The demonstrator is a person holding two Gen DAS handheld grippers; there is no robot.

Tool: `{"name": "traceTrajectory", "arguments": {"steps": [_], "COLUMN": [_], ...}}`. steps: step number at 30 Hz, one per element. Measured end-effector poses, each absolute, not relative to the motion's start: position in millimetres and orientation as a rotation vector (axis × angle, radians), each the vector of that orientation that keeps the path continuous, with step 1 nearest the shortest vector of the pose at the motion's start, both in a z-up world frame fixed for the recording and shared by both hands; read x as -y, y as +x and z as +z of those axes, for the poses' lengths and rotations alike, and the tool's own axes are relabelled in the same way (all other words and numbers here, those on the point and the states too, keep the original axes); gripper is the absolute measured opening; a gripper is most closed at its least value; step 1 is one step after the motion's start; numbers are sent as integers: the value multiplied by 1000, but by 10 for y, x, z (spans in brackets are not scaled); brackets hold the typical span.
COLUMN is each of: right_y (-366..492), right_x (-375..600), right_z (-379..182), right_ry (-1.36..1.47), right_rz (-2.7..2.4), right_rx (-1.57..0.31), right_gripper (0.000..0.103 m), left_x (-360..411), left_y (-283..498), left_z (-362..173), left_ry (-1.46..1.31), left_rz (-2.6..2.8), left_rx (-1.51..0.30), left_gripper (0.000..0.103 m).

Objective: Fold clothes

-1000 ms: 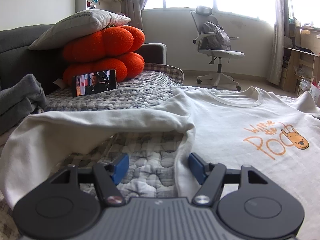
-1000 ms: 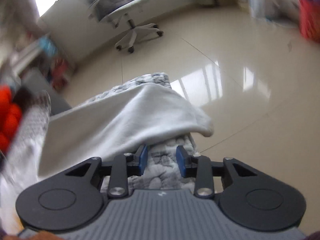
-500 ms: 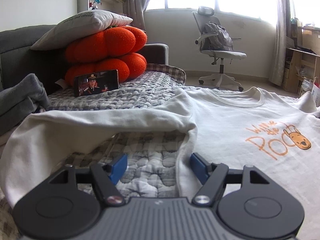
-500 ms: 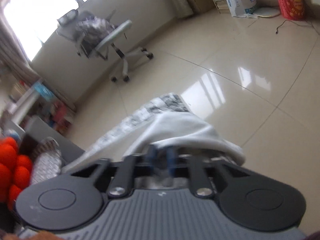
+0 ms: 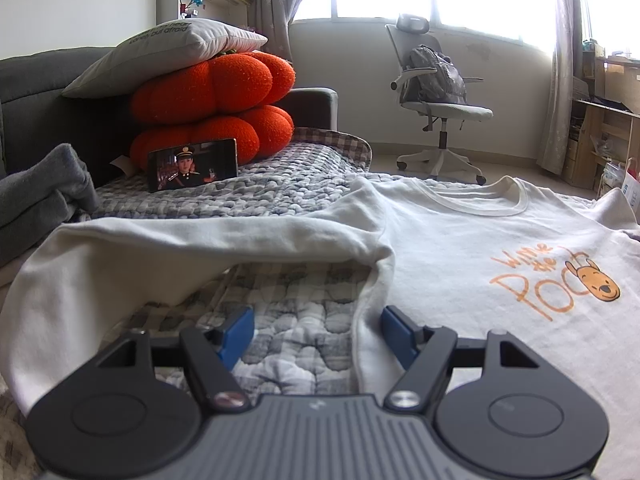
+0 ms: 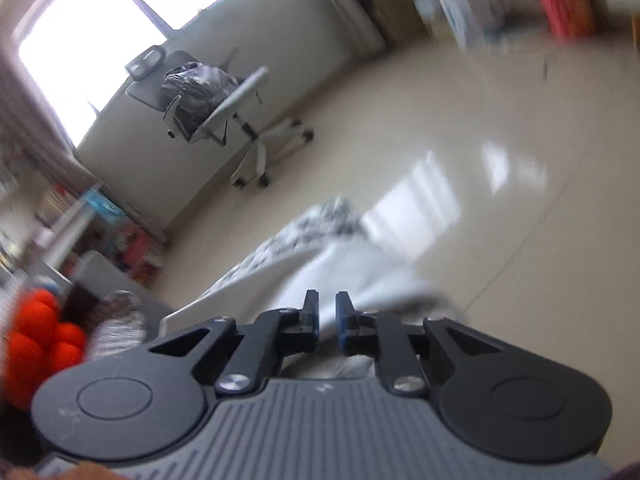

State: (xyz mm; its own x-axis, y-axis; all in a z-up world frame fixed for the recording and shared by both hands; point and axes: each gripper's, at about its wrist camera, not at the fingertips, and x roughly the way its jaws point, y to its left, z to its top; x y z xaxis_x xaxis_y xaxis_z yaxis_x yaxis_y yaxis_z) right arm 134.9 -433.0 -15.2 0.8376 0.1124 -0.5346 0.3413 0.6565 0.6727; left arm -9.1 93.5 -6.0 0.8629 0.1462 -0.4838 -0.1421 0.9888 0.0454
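The cream sweatshirt (image 5: 460, 248), spread flat on the quilt (image 5: 288, 316), looks soft and limp, so we'd pinch seam edges; left gripper (image 5: 316, 334) stands wide and empty, right gripper (image 6: 327, 318), jaws just reopening, perhaps nipping the sleeve (image 6: 360, 276).

On the white sweatshirt (image 5: 460, 248) spread in front of me I read orange lettering, "Winnie the Pooh", though the middle word is small and hard to make out, with a bear's face printed at its end. The grey pillow (image 5: 168, 50) on top of the orange cushions carries a dark line of print; I can make out "but afraid", the rest too small.
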Motion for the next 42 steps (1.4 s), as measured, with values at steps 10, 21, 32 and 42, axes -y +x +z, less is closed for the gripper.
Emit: {"name": "traceTrajectory", "arguments": {"steps": [10, 21, 32, 42], "right_y": [1540, 1554, 1429, 1163], "right_x": [4122, 3945, 3367, 1776], "right_z": [-68, -180, 215, 749], "right_ry": [929, 713, 406, 86], "right_rz": [-225, -398, -314, 203], "right_rx": [-567, -560, -557, -494], "right_gripper": [8, 7, 16, 42], "left_x": [-948, -981, -1542, -2056], "left_y": [-94, -96, -365, -729], "left_z": [-65, -53, 138, 257], "left_ry": [2, -9, -98, -38], "left_rz": [151, 145, 228, 400], "left_rx": [-507, -508, -518, -570], "left_gripper": [73, 75, 81, 81]}}
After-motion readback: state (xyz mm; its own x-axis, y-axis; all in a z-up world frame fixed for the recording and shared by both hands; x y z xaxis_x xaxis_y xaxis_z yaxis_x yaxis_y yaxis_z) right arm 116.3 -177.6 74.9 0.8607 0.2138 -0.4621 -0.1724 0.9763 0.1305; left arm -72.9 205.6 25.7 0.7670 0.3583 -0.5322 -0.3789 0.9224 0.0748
